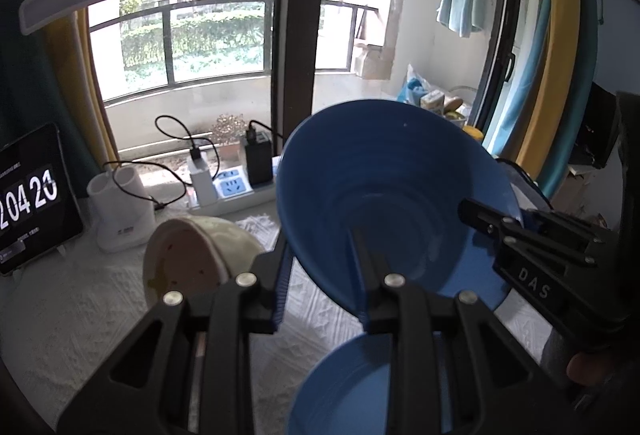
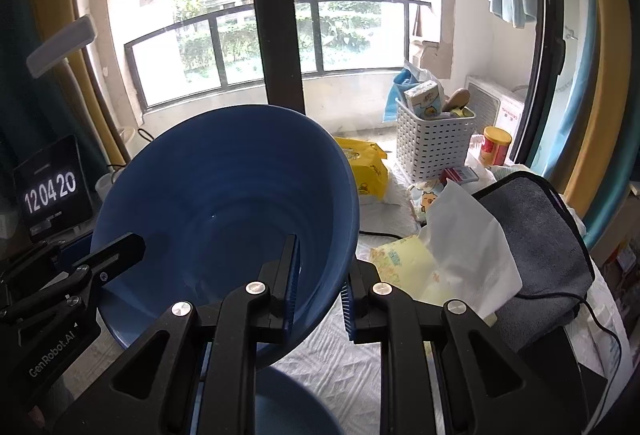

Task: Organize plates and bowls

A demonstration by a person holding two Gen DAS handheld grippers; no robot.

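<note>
A large blue bowl (image 1: 392, 187) hangs tilted above the white-clothed table, held by both grippers. My left gripper (image 1: 320, 259) is shut on its near-left rim, one finger inside the bowl and one outside. The right gripper (image 1: 492, 223) clamps the opposite rim. In the right wrist view the same blue bowl (image 2: 224, 203) fills the middle; my right gripper (image 2: 320, 267) pinches its right rim and the left gripper (image 2: 120, 251) reaches in from the left. A second blue dish (image 1: 344, 395) lies on the table underneath. A cream bowl (image 1: 192, 259) lies tipped on its side to the left.
At the back left stand a tablet showing a clock (image 1: 28, 203), a white holder (image 1: 124, 211) and a power strip (image 1: 232, 191) with chargers. To the right are a white basket (image 2: 432, 139), a yellow pack (image 2: 368, 167), tissue paper (image 2: 460, 235) and a grey cloth (image 2: 536, 235).
</note>
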